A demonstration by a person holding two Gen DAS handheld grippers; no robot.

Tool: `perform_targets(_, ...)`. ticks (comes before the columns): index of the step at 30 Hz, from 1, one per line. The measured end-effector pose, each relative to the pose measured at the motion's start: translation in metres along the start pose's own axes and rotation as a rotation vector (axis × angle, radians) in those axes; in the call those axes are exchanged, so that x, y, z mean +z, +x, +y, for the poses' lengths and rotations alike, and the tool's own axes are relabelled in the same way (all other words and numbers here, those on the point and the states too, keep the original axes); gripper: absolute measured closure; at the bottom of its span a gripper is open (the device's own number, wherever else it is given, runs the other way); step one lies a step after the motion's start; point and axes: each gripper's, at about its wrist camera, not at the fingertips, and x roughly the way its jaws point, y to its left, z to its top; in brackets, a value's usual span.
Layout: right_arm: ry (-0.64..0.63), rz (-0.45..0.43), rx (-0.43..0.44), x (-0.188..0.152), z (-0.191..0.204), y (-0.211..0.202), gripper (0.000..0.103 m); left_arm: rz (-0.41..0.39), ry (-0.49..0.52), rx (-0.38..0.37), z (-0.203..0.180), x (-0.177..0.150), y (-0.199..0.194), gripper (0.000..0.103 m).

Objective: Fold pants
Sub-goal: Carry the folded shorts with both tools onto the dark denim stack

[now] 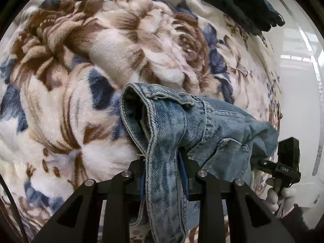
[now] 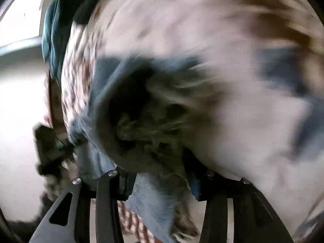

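The pants are light blue denim jeans [image 1: 202,125]. My left gripper [image 1: 164,174] is shut on a seamed edge of the jeans, which hang over it and stretch to the right. The other gripper shows at the right edge of the left wrist view [image 1: 283,162], in a gloved hand, at the far end of the denim. In the right wrist view, which is motion-blurred, my right gripper [image 2: 160,180] is shut on a frayed end of the jeans [image 2: 149,198], held above the blanket.
A fluffy floral blanket [image 1: 101,50] in cream, brown and blue lies under everything, and it also fills the right wrist view [image 2: 232,81]. Dark teal folded clothes [image 1: 239,2] lie at its far edge. A white floor or wall [image 1: 299,70] is to the right.
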Motion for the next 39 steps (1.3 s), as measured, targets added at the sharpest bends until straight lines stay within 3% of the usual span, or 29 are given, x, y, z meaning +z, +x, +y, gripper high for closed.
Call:
perform_targets(3, 0.006, 0.007, 0.053, 0.0, -0.006, -0.012, 0.038, -0.003, -0.002, 0.001, 0.0, 0.0, 0.002, 0.079)
perform_targets(4, -0.009, 0.014, 0.083, 0.001, -0.003, -0.01, 0.025, -0.004, -0.003, -0.002, 0.001, 0.0, 0.002, 0.079)
perform_targets(5, -0.036, 0.031, 0.095, 0.005, 0.001, -0.005, 0.02, -0.004, -0.007, -0.007, 0.003, -0.001, 0.003, 0.079)
perform_targets(13, -0.111, 0.042, 0.132, 0.024, 0.013, 0.026, 0.013, 0.004, -0.003, -0.009, 0.006, 0.0, 0.003, 0.079)
perform_targets(15, -0.171, 0.046, 0.189, 0.017, 0.024, 0.021, 0.025, 0.004, -0.003, -0.008, 0.006, 0.0, 0.002, 0.079)
perform_targets(16, -0.2, 0.059, 0.195, 0.014, 0.03, 0.022, 0.038, 0.002, 0.0, -0.006, 0.005, 0.0, 0.001, 0.079)
perform_targets(19, -0.225, 0.079, 0.089, 0.016, 0.027, 0.039, 0.039, -0.007, 0.008, 0.004, 0.002, -0.002, 0.001, 0.079)
perform_targets(21, -0.184, 0.066, 0.078, 0.021, 0.02, 0.045, 0.052, -0.01, 0.003, 0.006, 0.0, -0.002, 0.001, 0.079)
perform_targets(22, -0.177, 0.048, 0.073, 0.022, 0.021, 0.042, 0.071, -0.013, 0.001, 0.004, -0.001, -0.002, -0.001, 0.079)
perform_targets(23, -0.177, 0.021, 0.063, 0.021, 0.025, 0.035, 0.082, -0.018, 0.003, 0.003, -0.004, -0.003, -0.003, 0.079)
perform_targets(25, -0.201, -0.012, 0.04, 0.015, 0.035, 0.023, 0.088, -0.034, 0.029, 0.021, -0.013, -0.006, -0.011, 0.08)
perform_targets(28, -0.224, -0.051, 0.068, 0.004, 0.048, -0.003, 0.094, -0.067, 0.057, 0.016, -0.029, -0.014, -0.031, 0.08)
perform_targets(34, -0.267, -0.125, 0.116, -0.001, 0.084, -0.049, 0.095, -0.126, 0.078, -0.023, -0.052, -0.02, -0.072, 0.081)
perform_targets(39, -0.299, -0.183, 0.149, 0.013, 0.129, -0.095, 0.095, -0.187, 0.112, -0.055, -0.089, 0.004, -0.117, 0.081)
